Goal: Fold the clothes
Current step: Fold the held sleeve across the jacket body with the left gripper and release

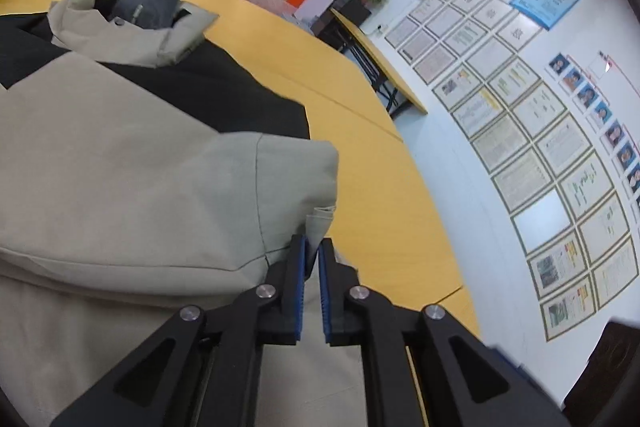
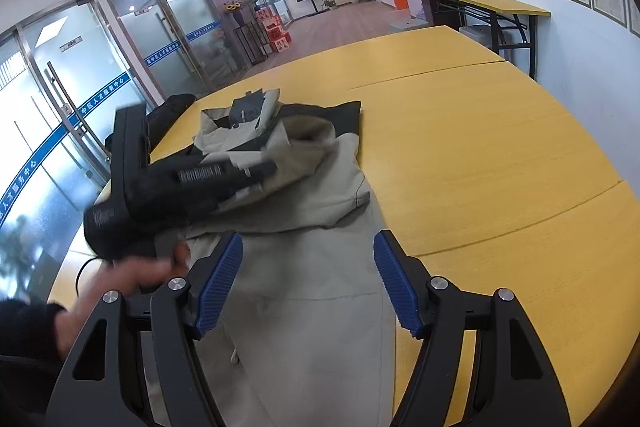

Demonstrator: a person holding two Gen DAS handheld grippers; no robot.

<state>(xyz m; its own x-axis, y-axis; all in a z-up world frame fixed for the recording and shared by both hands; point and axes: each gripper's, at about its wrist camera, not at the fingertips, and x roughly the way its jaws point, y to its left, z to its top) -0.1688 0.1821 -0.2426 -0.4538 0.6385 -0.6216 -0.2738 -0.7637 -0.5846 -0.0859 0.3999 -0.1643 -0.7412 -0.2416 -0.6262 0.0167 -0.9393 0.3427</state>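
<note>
A beige and black jacket (image 1: pixel 140 155) lies on the yellow table (image 1: pixel 360 155), collar at the far end. My left gripper (image 1: pixel 314 247) is shut on the beige sleeve cuff (image 1: pixel 320 221) and holds the sleeve folded over the jacket body. In the right wrist view the jacket (image 2: pixel 304 287) lies lengthwise below my right gripper (image 2: pixel 308 267), which is open and empty just above the lower beige part. The left gripper (image 2: pixel 256 175) shows there, blurred, over the jacket's left side, held by a hand (image 2: pixel 132 275).
The yellow table (image 2: pixel 500 167) extends to the right of the jacket, with seams between its sections. A dark garment (image 2: pixel 168 111) lies at the far left edge. A narrow side table (image 2: pixel 484 3) with a plant stands by the wall of framed papers.
</note>
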